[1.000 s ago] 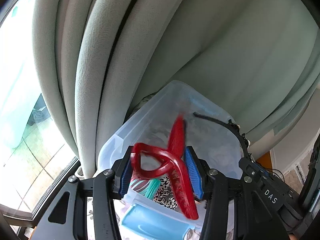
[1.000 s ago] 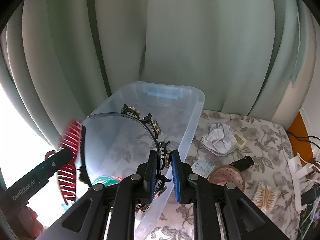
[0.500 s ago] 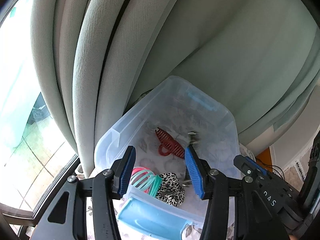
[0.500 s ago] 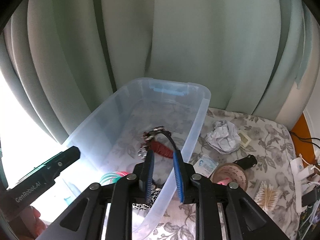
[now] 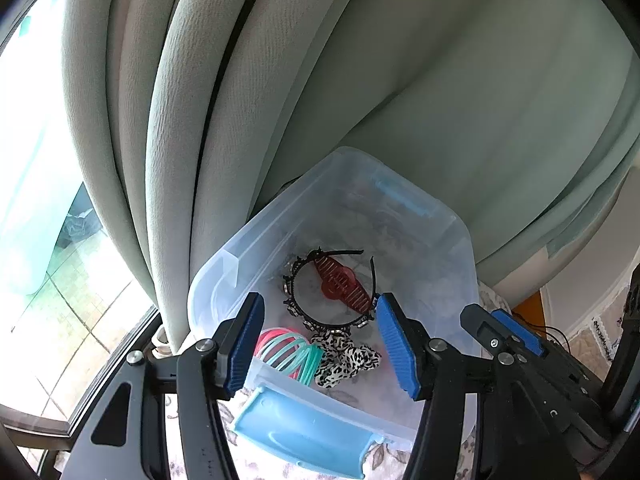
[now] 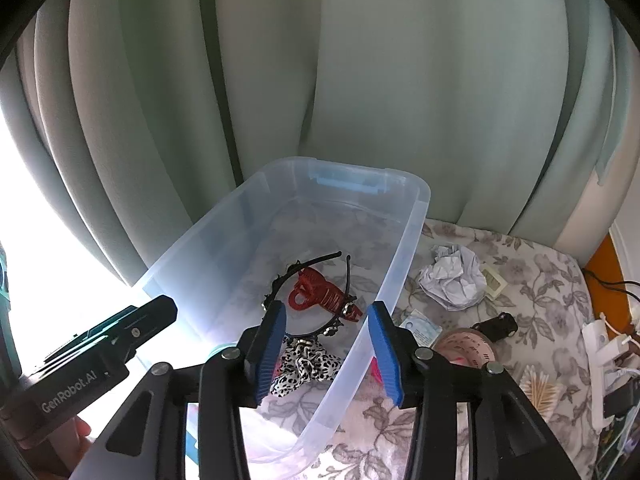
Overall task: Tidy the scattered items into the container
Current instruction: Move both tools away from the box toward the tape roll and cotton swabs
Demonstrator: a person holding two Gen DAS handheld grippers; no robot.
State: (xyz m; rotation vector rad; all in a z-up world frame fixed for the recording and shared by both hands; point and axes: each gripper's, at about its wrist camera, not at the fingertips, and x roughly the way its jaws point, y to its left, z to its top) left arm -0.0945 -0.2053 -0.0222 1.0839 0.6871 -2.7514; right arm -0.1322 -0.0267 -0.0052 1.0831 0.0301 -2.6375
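Clear plastic container [image 6: 404, 248] sits below and ahead of both grippers, its far end against the pale green curtain [image 6: 400, 80]. On its floor: black headband [image 5: 298, 304] with small studs, lying flat, with the red hair claw [image 5: 340, 282] inside its arc; both lie just beyond the fingertips in each wrist view. Closer to the grippers, a leopard-print scrunchie [image 5: 344, 354] touches the headband's near curve, and a pink-and-teal coil toy [image 5: 294, 354] lies beside the scrunchie, toward the left gripper's left finger. Blue latch [image 5: 304, 436] on the container's near end shows under the left gripper. Left gripper [image 5: 320, 344]: jaws have just been opening, now moderately wide, nothing between the pads. Right gripper [image 6: 328, 352]: jaws have just been opening, likewise part-open and empty, its right finger over the container's right wall. The left gripper's body shows at the lower left of the right wrist view. To the right of the right gripper, outside the container on a floral cloth [image 6: 532, 292]: crumpled paper [image 6: 452, 278], a small card [image 6: 420, 326], a black clip [image 6: 496, 326], a round pinkish lid [image 6: 466, 346].
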